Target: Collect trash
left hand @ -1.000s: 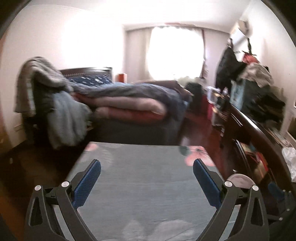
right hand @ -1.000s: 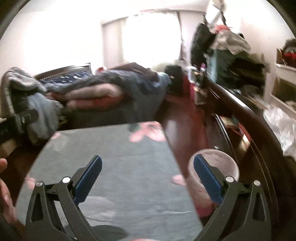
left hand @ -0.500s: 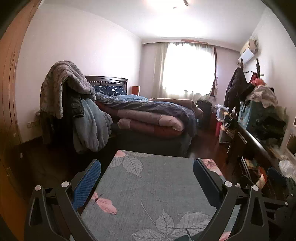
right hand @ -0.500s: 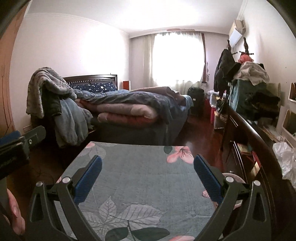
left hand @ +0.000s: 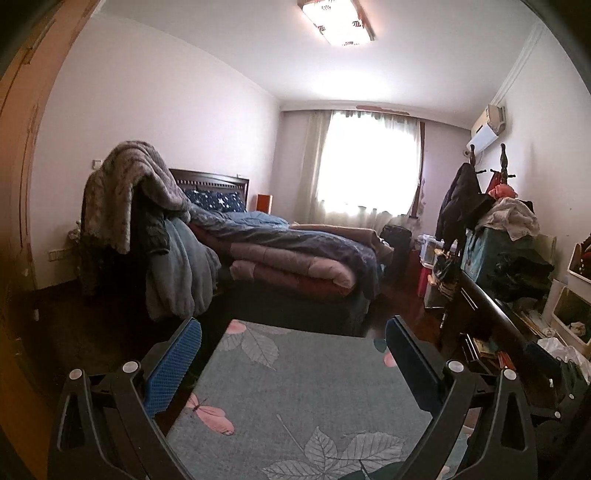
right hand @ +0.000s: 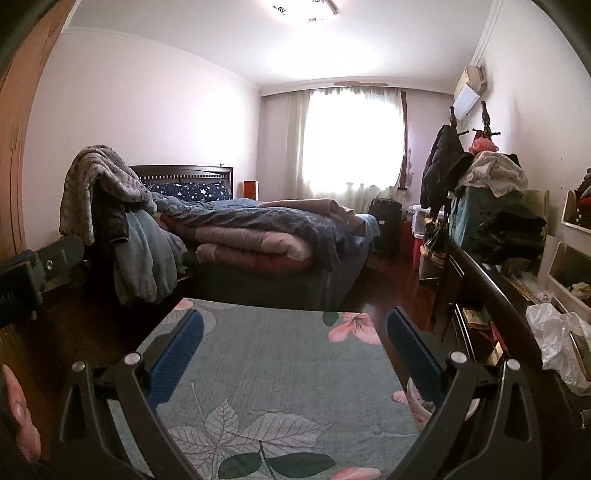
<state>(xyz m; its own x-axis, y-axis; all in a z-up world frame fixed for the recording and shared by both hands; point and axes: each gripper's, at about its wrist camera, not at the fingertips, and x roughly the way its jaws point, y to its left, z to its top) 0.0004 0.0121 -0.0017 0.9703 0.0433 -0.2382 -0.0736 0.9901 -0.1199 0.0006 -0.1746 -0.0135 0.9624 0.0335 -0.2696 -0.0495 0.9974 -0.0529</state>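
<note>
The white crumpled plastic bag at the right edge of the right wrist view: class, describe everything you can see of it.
The white crumpled plastic bag looks thin, glossy and translucent, heavily wrinkled into loose folds. It lies slumped on the dark wooden dresser top along the right wall, in front of a white open-fronted box. A flat object pokes from its right side; what it is cannot be told. Neither gripper touches it.

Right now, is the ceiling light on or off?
On. The ceiling light glows bright through its shade, and in the right wrist view it throws a white glare across the ceiling around it.
</note>
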